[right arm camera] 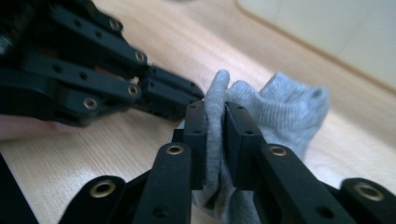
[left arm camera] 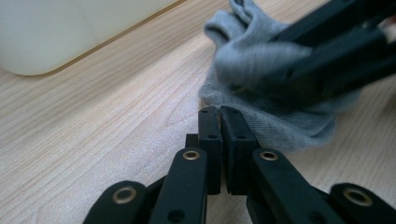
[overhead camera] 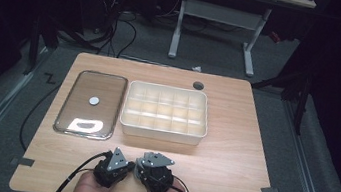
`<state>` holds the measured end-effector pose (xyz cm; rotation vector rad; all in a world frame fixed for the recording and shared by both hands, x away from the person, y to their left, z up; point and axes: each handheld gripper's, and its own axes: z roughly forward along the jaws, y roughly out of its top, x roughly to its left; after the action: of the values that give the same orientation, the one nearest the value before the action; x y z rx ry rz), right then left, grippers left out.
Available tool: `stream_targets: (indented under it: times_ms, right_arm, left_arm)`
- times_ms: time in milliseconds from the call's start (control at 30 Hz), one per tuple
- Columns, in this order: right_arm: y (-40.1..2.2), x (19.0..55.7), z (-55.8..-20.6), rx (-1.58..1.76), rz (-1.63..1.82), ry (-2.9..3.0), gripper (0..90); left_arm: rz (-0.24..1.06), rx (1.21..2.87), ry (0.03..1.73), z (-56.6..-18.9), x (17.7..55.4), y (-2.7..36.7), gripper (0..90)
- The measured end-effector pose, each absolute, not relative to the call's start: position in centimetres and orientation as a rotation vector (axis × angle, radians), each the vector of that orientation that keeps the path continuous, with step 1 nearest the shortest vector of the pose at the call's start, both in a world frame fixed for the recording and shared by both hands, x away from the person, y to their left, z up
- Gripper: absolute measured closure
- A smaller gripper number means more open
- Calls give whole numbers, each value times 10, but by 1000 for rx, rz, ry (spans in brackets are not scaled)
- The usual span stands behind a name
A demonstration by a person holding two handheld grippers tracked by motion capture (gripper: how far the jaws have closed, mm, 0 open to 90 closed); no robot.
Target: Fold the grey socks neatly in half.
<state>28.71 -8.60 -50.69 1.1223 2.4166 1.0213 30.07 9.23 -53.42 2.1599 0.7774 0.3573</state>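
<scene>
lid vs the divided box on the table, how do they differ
The lid is clear, see-through down to the wood, and lies flat with a small round knob at its centre. The divided box is opaque cream, stands taller with raised walls, and is split into a grid of small compartments. The lid sits at the left, the box right beside it. Both are rounded rectangles of similar footprint on the table, and no contents are visible in the compartments.

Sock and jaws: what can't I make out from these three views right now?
- Sock: in the high view both grippers and hands cover it.
- Left gripper: jaws shut at the sock's edge; whether cloth is pinched between them can't be told in its own view.
- Right gripper: shut on a fold; the sock's lower end is cut off by the bottom edge.
- Box: compartment contents too small and pale in the high view; blurred in both gripper views.
</scene>
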Motion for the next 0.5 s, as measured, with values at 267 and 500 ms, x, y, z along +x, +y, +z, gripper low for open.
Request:
stream_targets:
  times_ms: [267,500]
  right_arm:
    - [-89,282,-496,1112,1124,2414,632]
    - [-105,275,-497,1137,1123,2389,669]
  left_arm:
    - [360,2160,777,-534,301,92,865]
    - [363,2163,775,-534,300,92,863]
